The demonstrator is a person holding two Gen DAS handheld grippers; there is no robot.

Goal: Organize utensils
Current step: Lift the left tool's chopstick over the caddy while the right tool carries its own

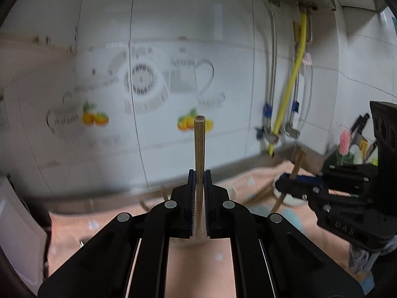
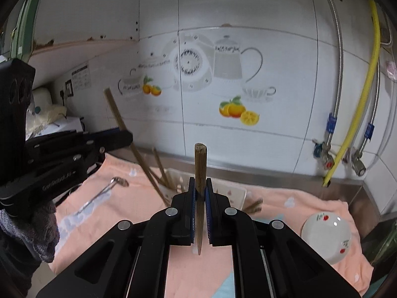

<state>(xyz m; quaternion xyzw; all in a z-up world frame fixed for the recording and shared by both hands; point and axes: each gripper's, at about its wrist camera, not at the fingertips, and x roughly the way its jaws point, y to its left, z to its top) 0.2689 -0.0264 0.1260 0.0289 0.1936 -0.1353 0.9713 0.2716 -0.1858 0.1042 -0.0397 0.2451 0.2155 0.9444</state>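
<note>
My left gripper (image 1: 199, 173) is shut on a wooden chopstick (image 1: 199, 144) that stands upright between its blue pads, above the peach towel (image 1: 198, 268). My right gripper (image 2: 200, 181) is shut on a darker chopstick (image 2: 200, 164), also upright. Each view shows the other hand: the right gripper (image 1: 282, 182) grips its chopstick (image 1: 299, 161) at the right, and the left gripper (image 2: 126, 136) holds its chopstick (image 2: 116, 114) at the left. Behind my right fingers a white holder (image 2: 237, 195) has several chopsticks (image 2: 161, 171) leaning in it. A metal spoon (image 2: 106, 191) lies on the towel.
A white bowl (image 2: 326, 236) with strawberry prints lies tipped on the towel (image 2: 285, 208) at the right. Along the tiled wall run a yellow hose (image 2: 359, 109), steel hoses and valves (image 2: 325, 159). Knives and a pink brush (image 1: 345, 141) stand at the far right.
</note>
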